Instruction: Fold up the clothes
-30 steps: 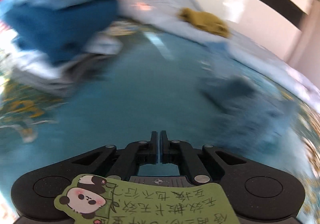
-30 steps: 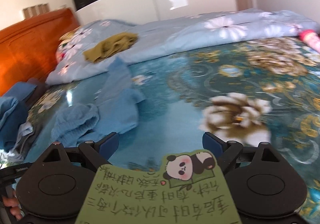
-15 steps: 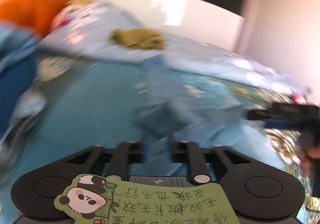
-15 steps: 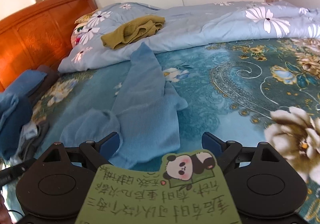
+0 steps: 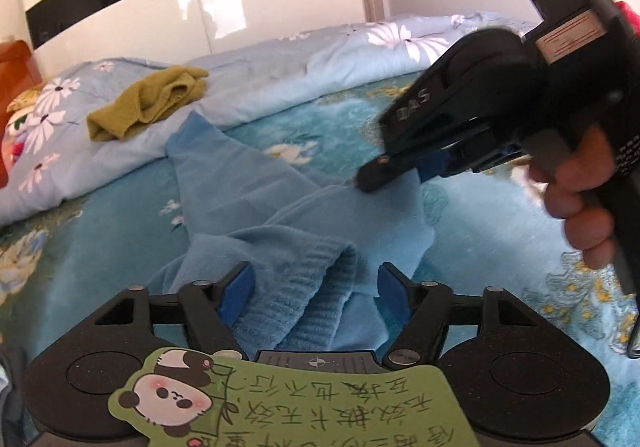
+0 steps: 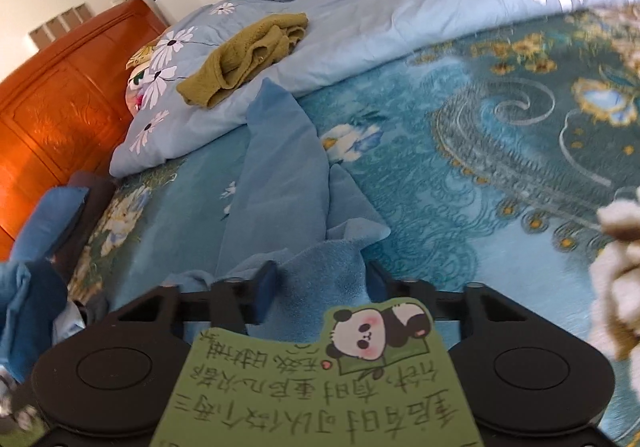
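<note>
- Where the blue sweater (image 5: 248,187) lies crumpled on the teal flowered bedspread (image 5: 120,231), its ribbed cuff (image 5: 304,287) is seen between the spread fingers of the left gripper (image 5: 314,289); the blue pads stand wide on either side, and no pinch on the cloth is shown.
- One long part of the sweater (image 6: 280,167) is stretched away toward the pale blue quilt (image 6: 400,19), its far tip resting against the quilt's edge.
- A fold of the sweater is framed between the fingers of the right gripper (image 6: 320,279) in the right wrist view; its jaws are parted, with cloth lying between them, though whether they press on it cannot be told.
- From the left wrist view, the right gripper (image 5: 396,171) is seen low over the sweater's upper edge, held by a hand (image 5: 576,195).
- An olive-green garment (image 6: 244,59) is bunched on the quilt, well apart from the sweater.
- A pile of blue clothes (image 6: 32,267) is seen at the left, near the orange wooden headboard (image 6: 60,107).
</note>
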A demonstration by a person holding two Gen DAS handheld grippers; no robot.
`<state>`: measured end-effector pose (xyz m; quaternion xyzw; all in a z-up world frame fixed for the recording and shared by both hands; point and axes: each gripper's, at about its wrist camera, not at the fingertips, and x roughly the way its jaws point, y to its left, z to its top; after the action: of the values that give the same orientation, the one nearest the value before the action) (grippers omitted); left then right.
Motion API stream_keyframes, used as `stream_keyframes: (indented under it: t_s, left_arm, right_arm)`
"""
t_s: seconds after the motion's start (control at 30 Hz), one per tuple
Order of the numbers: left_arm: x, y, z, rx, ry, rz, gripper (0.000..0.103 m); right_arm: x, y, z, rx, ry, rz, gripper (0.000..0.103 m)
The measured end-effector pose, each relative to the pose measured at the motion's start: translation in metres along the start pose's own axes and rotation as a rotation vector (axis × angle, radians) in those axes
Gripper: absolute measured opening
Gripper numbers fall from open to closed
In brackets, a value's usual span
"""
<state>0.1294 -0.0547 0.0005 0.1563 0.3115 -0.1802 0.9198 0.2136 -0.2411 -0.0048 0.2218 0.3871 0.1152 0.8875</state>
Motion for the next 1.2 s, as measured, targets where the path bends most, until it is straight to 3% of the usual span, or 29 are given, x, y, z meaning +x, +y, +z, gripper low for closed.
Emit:
stream_keyframes:
  t_s: [0.03,0.07,0.13,0.2,0.23,0.3,0.43,0.5,0.63,0.83,1.1,1.2]
  left_arm:
    - [0.003,0.002,0.002,-0.019,0.005,0.005,0.044]
    - [0.002,0.009,0.0,-0.045,0.007,-0.004,0.036]
    - [0.001,0.021,0.0,-0.116,-0.001,0.0,0.024]
    - [-0.009,0.034,0.002,-0.2,-0.034,0.011,0.021]
    - [-0.017,0.043,0.003,-0.252,-0.059,0.015,0.012]
    - [-0.035,0.061,0.006,-0.33,-0.114,0.026,0.007]
    - [-0.069,0.098,0.016,-0.489,-0.216,-0.026,0.006]
    - [-0.088,0.106,0.02,-0.521,-0.265,-0.052,0.006]
    - [-0.121,0.101,0.032,-0.546,-0.36,-0.18,0.005]
    - [-0.159,0.062,0.069,-0.509,-0.497,-0.504,0.005]
    - [-0.143,0.075,0.064,-0.61,-0.469,-0.532,0.005]
    - [-0.137,0.08,0.062,-0.648,-0.458,-0.542,0.005]
  right_arm:
    - [0.001,-0.001,0.0,0.015,0.002,0.012,0.012]
    - [0.0,-0.002,-0.001,0.025,-0.002,0.018,0.008]
    - [-0.004,0.0,-0.001,0.025,-0.017,0.036,0.006]
    - [-0.011,0.004,0.001,0.012,-0.037,0.046,0.006]
    - [-0.015,0.007,0.002,0.006,-0.05,0.045,0.006]
    - [-0.026,0.009,0.005,0.001,-0.088,0.042,0.005]
    - [-0.057,0.0,0.021,0.027,-0.184,0.02,0.005]
    - [-0.078,-0.008,0.03,0.04,-0.244,0.0,0.005]
    - [-0.134,-0.027,0.048,0.043,-0.374,-0.065,0.005]
    - [-0.235,-0.063,0.07,0.04,-0.567,-0.207,0.005]
    - [-0.374,-0.097,0.073,0.076,-0.841,-0.359,0.005]
    - [-0.41,-0.097,0.078,0.044,-0.892,-0.39,0.006]
